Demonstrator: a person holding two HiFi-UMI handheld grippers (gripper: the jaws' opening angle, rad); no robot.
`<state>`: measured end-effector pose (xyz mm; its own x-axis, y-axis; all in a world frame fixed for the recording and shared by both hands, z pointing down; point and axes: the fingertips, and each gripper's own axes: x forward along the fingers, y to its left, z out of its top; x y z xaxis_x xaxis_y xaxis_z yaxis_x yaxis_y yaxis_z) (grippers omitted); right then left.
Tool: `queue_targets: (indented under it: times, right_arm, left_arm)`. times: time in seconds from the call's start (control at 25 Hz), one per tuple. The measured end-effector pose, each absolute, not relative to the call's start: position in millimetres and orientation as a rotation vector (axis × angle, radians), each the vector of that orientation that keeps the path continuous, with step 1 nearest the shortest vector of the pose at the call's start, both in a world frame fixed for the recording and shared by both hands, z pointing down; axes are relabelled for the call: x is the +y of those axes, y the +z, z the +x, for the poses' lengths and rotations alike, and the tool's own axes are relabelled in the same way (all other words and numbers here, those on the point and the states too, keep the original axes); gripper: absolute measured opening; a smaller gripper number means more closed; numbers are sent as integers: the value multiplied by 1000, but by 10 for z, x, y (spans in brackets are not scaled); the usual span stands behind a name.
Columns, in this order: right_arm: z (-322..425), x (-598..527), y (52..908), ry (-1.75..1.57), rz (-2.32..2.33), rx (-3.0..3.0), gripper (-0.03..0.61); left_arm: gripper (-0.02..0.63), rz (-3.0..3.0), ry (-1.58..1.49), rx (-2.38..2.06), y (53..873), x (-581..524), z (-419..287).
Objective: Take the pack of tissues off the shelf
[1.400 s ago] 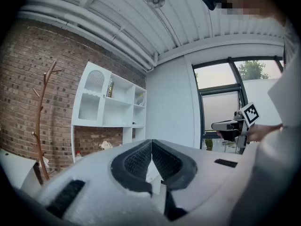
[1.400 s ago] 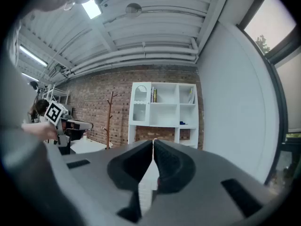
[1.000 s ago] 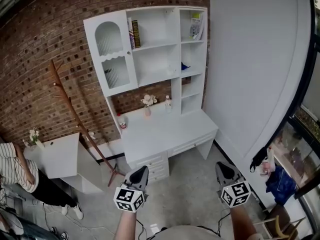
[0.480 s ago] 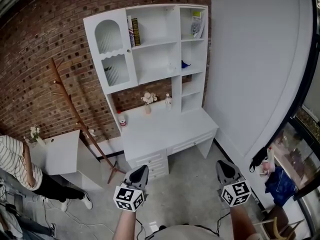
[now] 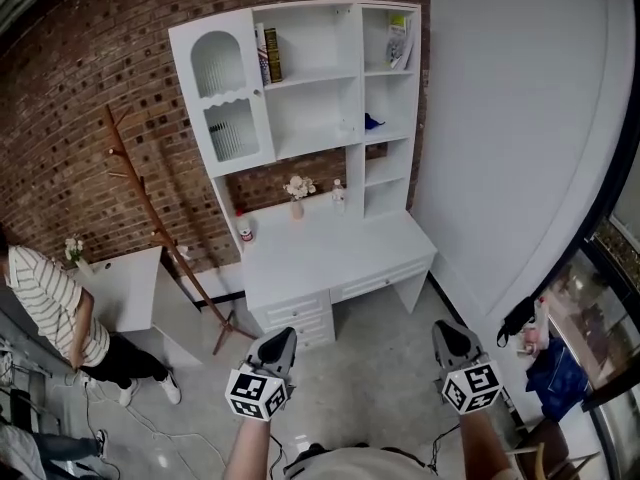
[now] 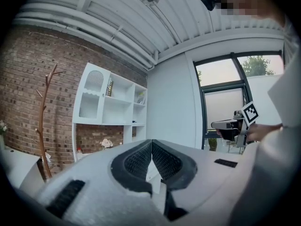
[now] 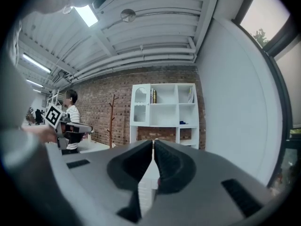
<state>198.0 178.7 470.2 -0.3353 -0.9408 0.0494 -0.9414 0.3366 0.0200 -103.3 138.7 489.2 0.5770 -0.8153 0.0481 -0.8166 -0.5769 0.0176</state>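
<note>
A white shelf unit [image 5: 300,98] over a desk [image 5: 330,258] stands against the brick wall, well ahead of me. A pale packet with green print [image 5: 398,43] leans in its top right compartment. One shelf lower lies a small blue object [image 5: 372,122]. My left gripper [image 5: 281,340] and right gripper [image 5: 447,332] are held low, side by side over the floor, far short of the desk. Both point level at the unit. Each is shut with nothing in it: the jaws meet in the left gripper view [image 6: 151,142] and in the right gripper view [image 7: 153,142].
Books [image 5: 268,56] stand on the top shelf. A flower vase [image 5: 297,190] and a small bottle [image 5: 246,234] are on the desk. A wooden coat stand [image 5: 150,208] and a low white table [image 5: 125,288] are to the left, beside a person in a striped shirt [image 5: 50,298]. Windows line the right wall.
The shelf unit has slid slightly up and right in the head view. The person at the left has stepped further into view. Both grippers stay shut and empty.
</note>
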Motion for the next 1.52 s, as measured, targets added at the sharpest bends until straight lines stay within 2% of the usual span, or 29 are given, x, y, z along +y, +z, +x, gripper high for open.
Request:
queue_targets:
  times: [0.72, 1.52]
  right_arm:
    - [2199, 1492, 4879, 67, 1722, -2543, 34]
    - [1766, 189, 4723, -6, 1768, -2498, 34]
  left_arm:
    - [25, 2731, 45, -1457, 4931, 1265, -765]
    - [25, 2769, 10, -1391, 4949, -197, -1094]
